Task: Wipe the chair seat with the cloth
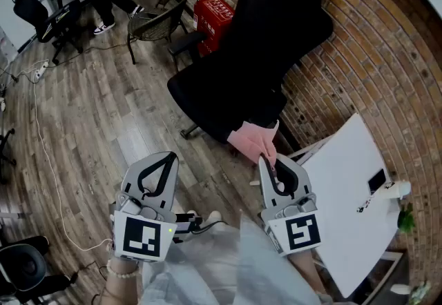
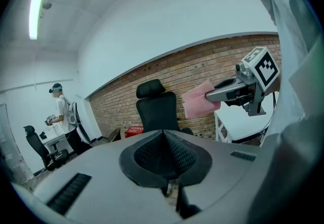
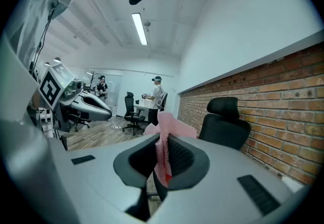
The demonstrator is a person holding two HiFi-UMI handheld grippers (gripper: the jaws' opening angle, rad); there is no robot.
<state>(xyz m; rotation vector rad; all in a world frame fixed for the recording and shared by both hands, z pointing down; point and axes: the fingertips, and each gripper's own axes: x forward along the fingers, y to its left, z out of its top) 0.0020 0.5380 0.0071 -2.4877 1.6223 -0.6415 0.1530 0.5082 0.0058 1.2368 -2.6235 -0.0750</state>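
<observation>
Not much readable writing here. The red crate [image 1: 213,12] by the brick wall [image 1: 387,55] has white lettering on it, but it's too small to be made out. The cubes on both tools only show black-and-white square markers (no words on those).

The pink cloth [image 1: 253,139] is clamped in the right hand-held gripper [image 1: 268,161]. In the right gripper view the jaws are seen closed on it, with the fabric bunched between the pads and sticking up past the tips. In the head view the cloth is seen right at the jaw tips, over the near edge of the seat [image 1: 204,100] of the black chair [image 1: 276,27]. Whether it's actually touching the seat can't be told from there. In the left gripper view the cloth is seen against the bricks, just to the right of the chair back. A white bench [image 1: 345,179] is seen just to the right of this tool.

The left hand-held gripper [image 1: 168,159] is held off to the left over the wood floor [image 1: 83,110]. Its jaws are closed together with nothing caught between them, and it's apart from the cloth.
</observation>
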